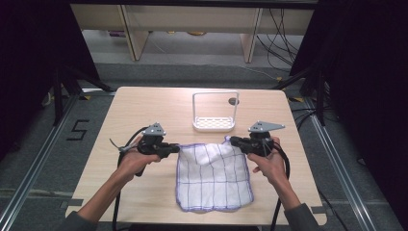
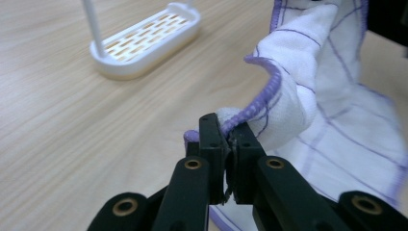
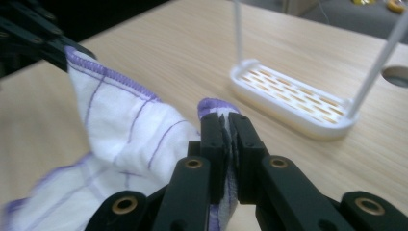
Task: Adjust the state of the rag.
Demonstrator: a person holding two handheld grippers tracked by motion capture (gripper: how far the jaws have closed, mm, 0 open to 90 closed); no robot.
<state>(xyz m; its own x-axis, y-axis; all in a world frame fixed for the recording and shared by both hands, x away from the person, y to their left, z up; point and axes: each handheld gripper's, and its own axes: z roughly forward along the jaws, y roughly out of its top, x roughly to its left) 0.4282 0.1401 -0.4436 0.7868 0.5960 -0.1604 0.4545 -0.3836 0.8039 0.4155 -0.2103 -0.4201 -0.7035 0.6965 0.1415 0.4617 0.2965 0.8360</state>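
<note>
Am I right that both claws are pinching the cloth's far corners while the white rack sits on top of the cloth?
Not quite. The left claw and right claw do each pinch a far corner of the cloth, but the white rack stands on the bare table just beyond the cloth, apart from it. The high view shows this.

left hand-held gripper (image 2: pixel 226 139) pinches purple-hemmed cloth (image 2: pixel 332 106) edge; white rack (image 2: pixel 144 43) beyond on table (image 2: pixel 72 134)
</note>
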